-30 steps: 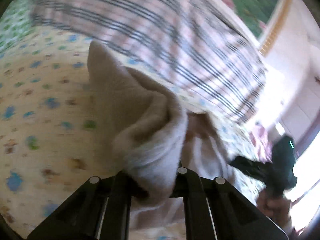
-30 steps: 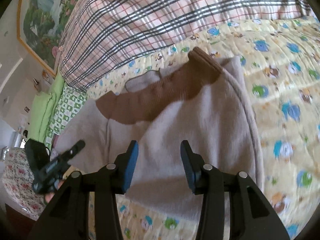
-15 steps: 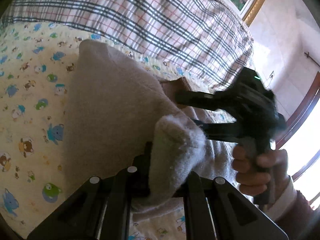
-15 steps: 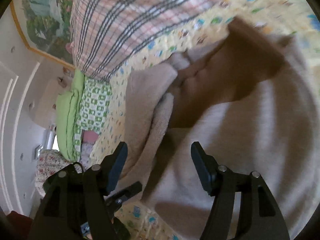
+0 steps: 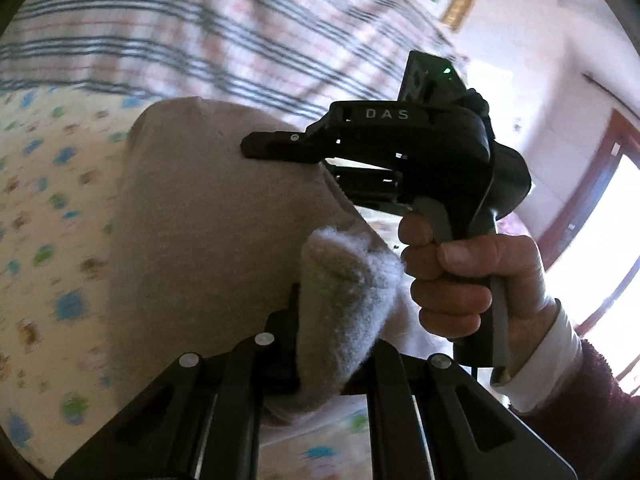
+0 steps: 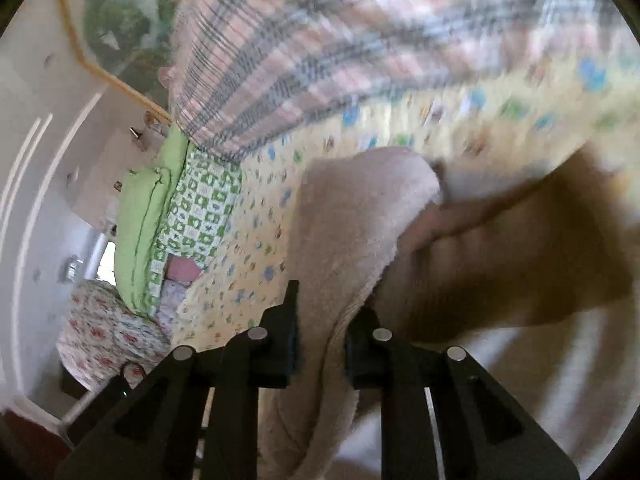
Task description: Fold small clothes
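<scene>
Folding step under way: we are lifting beige fleece garment (image 5: 208,216) off cartoon-print bed sheet (image 5: 44,184). Left hand-held gripper (image 5: 320,344) is clamping fluffy edge. Right hand-held gripper (image 6: 320,340) is closing on neighbouring hem, fabric between jaws. Next we are needing firm second pinch, then carrying edge across. Half second ago right jaws were gaping, nothing gripped.

Bed (image 5: 52,208) bears garment (image 5: 208,232), apparently plaid quilt (image 5: 224,36).

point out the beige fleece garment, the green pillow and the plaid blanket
beige fleece garment (image 5: 208,232), left wrist view, flat outer panel
green pillow (image 6: 140,220), right wrist view, middle of its side
pink and grey plaid blanket (image 6: 360,60), right wrist view, striped middle
</scene>
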The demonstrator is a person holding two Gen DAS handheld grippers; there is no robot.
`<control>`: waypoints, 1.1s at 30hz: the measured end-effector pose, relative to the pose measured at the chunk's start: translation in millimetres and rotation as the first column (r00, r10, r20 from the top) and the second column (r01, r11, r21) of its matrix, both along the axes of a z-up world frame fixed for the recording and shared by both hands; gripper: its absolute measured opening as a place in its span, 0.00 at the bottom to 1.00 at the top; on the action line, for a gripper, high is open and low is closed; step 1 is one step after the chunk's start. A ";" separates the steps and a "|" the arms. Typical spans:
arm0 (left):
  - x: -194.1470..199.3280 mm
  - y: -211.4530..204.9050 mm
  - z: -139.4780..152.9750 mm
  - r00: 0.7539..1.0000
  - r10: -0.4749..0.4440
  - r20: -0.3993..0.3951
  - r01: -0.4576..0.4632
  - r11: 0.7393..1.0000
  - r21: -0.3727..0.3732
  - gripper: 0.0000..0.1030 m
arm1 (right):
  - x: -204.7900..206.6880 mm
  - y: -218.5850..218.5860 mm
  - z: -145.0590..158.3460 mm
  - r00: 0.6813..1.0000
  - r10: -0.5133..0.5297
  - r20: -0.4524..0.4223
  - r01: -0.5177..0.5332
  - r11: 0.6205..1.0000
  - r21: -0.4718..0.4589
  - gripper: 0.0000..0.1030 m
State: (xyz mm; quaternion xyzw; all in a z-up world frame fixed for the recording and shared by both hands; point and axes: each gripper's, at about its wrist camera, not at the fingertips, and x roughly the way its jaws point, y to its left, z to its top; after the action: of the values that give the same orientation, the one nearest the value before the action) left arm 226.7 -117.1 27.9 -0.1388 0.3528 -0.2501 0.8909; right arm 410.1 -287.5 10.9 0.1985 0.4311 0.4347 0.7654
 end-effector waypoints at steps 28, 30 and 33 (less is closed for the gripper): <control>-1.4 -83.7 -33.7 0.969 -0.203 -0.142 0.207 0.978 0.014 0.50 | -8.3 -105.1 -43.8 0.958 -0.286 0.020 0.280 0.919 -0.276 0.43; -7.3 -65.4 -26.9 0.972 -0.185 -0.142 0.187 0.982 -0.001 0.55 | -17.3 -108.6 -40.6 0.951 -0.308 0.024 0.302 0.914 -0.272 0.69; -14.4 -31.6 -16.2 0.983 -0.124 -0.133 0.124 0.992 -0.009 0.67 | -26.5 -112.7 -41.2 0.951 -0.309 0.009 0.304 0.930 -0.208 0.84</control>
State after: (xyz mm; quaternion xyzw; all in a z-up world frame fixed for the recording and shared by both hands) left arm 212.3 -148.7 11.7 -0.1330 0.4195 -0.2953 0.8480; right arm 383.7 -400.3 -30.3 0.1881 0.4467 0.2603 0.8351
